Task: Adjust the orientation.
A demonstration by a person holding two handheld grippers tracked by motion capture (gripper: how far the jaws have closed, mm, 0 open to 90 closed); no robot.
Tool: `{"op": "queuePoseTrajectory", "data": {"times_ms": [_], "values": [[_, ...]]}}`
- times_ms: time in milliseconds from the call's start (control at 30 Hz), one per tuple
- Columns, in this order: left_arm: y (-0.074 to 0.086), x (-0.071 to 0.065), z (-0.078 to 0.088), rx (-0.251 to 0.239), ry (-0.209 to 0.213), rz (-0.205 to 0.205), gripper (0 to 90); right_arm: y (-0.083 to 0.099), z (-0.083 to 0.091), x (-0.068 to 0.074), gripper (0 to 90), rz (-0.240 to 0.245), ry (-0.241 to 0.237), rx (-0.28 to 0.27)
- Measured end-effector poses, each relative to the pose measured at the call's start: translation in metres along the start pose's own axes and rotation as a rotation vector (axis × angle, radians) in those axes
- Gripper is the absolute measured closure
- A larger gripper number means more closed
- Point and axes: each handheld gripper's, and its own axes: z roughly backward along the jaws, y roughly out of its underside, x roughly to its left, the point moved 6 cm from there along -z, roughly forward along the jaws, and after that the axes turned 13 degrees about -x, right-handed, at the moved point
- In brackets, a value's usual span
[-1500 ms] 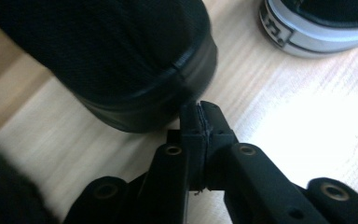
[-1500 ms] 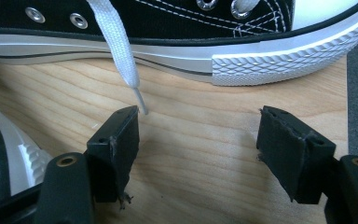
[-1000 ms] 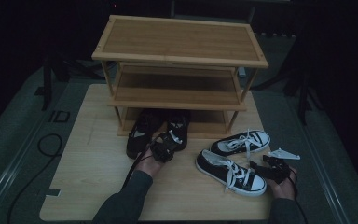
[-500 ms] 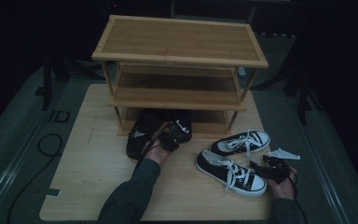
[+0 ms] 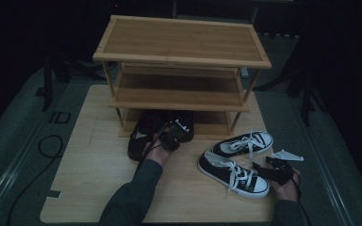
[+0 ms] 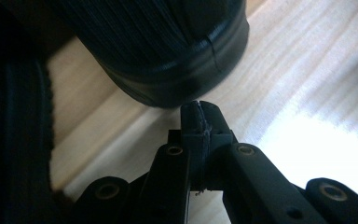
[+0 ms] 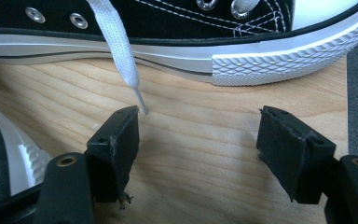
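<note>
A pair of black shoes [image 5: 153, 127] sits at the front of the wooden rack's [image 5: 181, 40] lowest shelf, toes under it. My left gripper [image 5: 176, 133] is at their heels. In the left gripper view it [image 6: 199, 111] is shut with nothing between the jaws, its tips right against the rounded heel of one black shoe [image 6: 168, 56]. Two black-and-white sneakers [image 5: 242, 143] [image 5: 233, 174] lie on the board to the right. My right gripper [image 5: 265, 167] rests open beside the nearer one. In its own view it [image 7: 198, 135] faces a sneaker's sole [image 7: 242, 56], with a white lace [image 7: 116, 44] hanging by one jaw.
The rack stands on a pale wooden board [image 5: 94, 188] over a dark grey mat [image 5: 19, 155]. A black cable [image 5: 47, 146] loops at the left. Dark stand legs [image 5: 306, 94] rise behind right. The second black shoe [image 6: 9, 121] lies at the left of the left gripper view.
My left hand has moved forward toward the rack, and the black shoes have slid a little further under the lowest shelf. The right hand and both sneakers have stayed put.
</note>
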Motion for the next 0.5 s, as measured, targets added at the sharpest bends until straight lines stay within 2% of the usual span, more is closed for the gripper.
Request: {"op": "queuePoseTrajectory", "data": {"times_ms": [167, 267, 500], "values": [[0.008, -0.003, 0.005, -0.005, 0.029, 0.009, 90.0, 0.000, 0.000, 0.000, 29.5, 0.000, 0.000, 0.000], [0.013, -0.004, 0.010, -0.011, 0.065, 0.017, 88.9, 0.000, 0.000, 0.000, 29.5, -0.001, 0.000, 0.001], [0.024, -0.005, 0.027, -0.025, 0.094, 0.012, 87.0, 0.000, 0.000, 0.000, 29.5, 0.000, 0.000, 0.000]]}}
